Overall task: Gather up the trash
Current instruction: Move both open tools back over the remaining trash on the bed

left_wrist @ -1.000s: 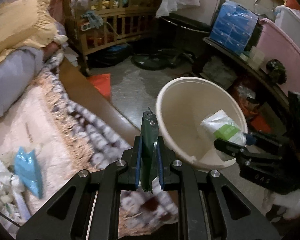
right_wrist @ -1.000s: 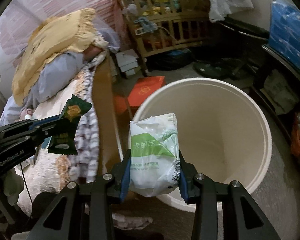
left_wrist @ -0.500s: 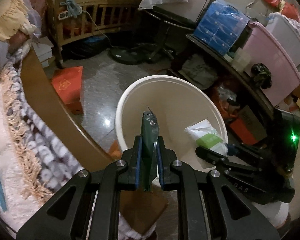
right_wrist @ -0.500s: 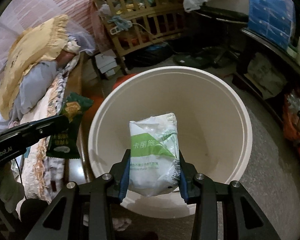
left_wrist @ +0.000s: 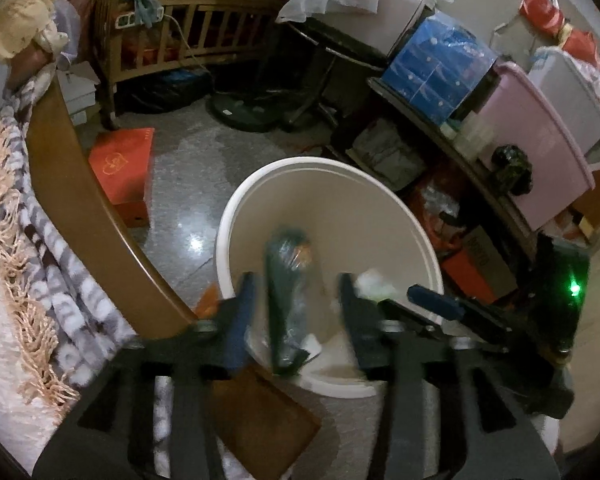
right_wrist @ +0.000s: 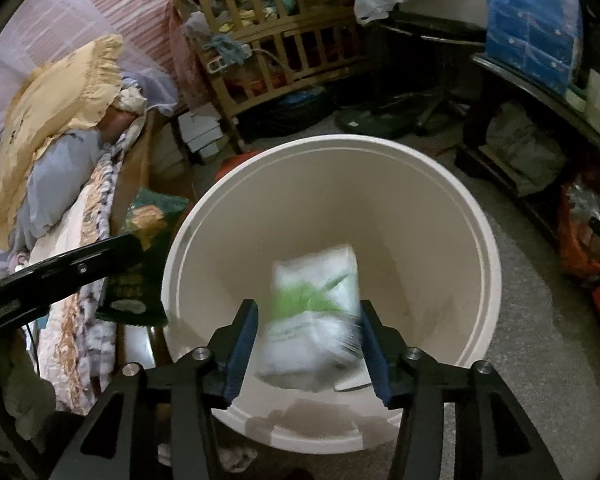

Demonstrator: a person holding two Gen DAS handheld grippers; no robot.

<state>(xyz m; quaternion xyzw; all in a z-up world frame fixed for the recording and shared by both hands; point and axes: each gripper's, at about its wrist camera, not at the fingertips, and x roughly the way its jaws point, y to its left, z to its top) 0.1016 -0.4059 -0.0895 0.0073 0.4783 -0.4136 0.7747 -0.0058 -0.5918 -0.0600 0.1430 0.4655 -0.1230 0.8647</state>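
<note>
A cream bucket (left_wrist: 320, 161) stands on the floor beside the bed. My left gripper (left_wrist: 296, 276) hangs over its near rim with its jaws opening. A dark green snack wrapper (left_wrist: 286, 280) is blurred in the gap between them, touching neither pad. In the right wrist view my right gripper (right_wrist: 308, 304) is over the bucket's (right_wrist: 420, 240) mouth, its jaws opening too. The white and green tissue pack (right_wrist: 314, 312) is blurred between its pads and slipping down. The green wrapper (right_wrist: 140, 264) shows at the left, by the left gripper's fingers (right_wrist: 80, 268).
A wooden bed edge (left_wrist: 80, 184) with a fringed blanket (left_wrist: 28, 240) runs along the left. A red box (left_wrist: 124, 164) lies on the floor behind the bucket. A wooden crib (left_wrist: 172, 40) stands at the back. A low shelf with a pink bin (left_wrist: 540, 148) and blue packs (left_wrist: 440, 64) is on the right.
Both grippers swung from the bed side to over the bucket. Both sets of jaws have now spread, and the wrapper and the tissue pack have come loose and blur downward.
</note>
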